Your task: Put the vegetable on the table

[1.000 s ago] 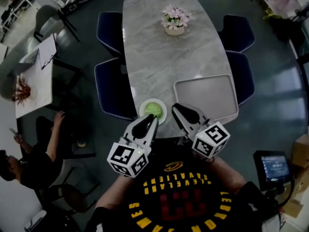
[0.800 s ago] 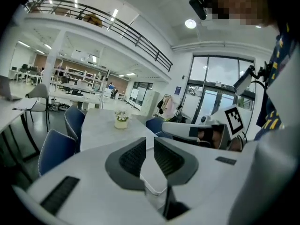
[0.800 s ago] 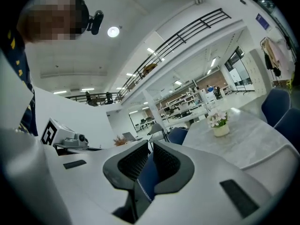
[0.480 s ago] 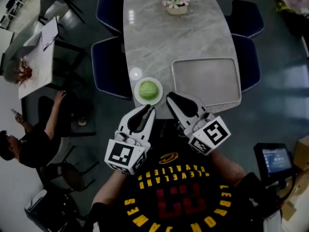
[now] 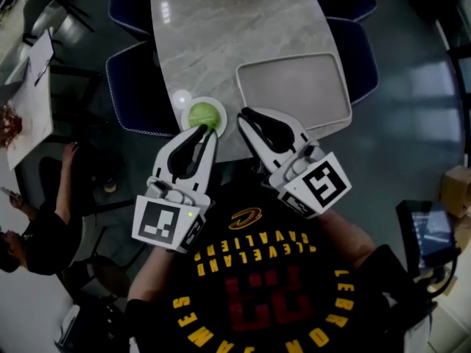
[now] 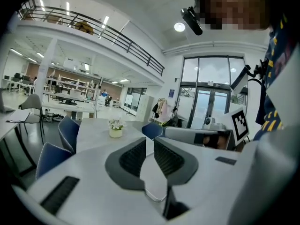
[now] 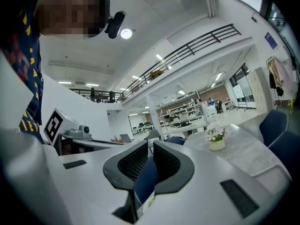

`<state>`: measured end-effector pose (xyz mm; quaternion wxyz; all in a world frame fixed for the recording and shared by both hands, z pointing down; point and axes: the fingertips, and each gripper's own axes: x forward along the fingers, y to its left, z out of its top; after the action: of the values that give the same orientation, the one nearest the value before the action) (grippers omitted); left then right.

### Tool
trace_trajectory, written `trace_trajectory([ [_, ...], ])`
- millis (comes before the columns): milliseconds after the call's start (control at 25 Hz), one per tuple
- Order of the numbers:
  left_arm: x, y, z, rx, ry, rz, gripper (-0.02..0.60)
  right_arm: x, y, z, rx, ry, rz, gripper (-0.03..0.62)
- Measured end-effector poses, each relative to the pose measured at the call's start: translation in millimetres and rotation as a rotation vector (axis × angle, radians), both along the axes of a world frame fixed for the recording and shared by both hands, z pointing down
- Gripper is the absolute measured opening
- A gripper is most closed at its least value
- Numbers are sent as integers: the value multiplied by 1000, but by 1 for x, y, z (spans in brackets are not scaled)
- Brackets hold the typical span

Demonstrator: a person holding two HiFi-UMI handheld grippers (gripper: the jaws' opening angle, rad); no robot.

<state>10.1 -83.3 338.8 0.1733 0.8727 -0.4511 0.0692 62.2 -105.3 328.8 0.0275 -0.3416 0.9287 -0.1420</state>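
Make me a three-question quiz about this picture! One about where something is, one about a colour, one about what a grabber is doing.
1. Where is the vegetable?
A. in a bowl
B. on the plate
C. under the table

2. What colour is the vegetable?
A. red
B. green
C. purple

3. What is the left gripper holding?
A. nothing
B. a spoon
C. a cup

Answers:
1 B, it sits on the white plate at the table's near edge.
2 B, it looks pale green.
3 A, its jaws are together with nothing between them.

Marble table [image 5: 221, 43], blue chairs [image 5: 136, 87], dark floor [image 5: 412, 87].
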Motion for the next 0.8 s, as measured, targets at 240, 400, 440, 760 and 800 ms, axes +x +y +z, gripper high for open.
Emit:
trace_trajectory([
  [240,-17,-14,2,-21,45,26,54,-12,-7,-1,8,20,47,42],
  [400,-24,-20,1,-20,56,42,54,-17,-10,1,-1,37,65,41],
  [440,-25,-21,0,-19,59,46,54,-18,-12,1,-2,45,68,42],
  [760,-28,-28,0,-24,62,55,54,-21,-19,0,-15,51,68,41],
  [800,-28,-29,0,-25,61,54,54,-22,-19,-1,-16,43,67,41],
])
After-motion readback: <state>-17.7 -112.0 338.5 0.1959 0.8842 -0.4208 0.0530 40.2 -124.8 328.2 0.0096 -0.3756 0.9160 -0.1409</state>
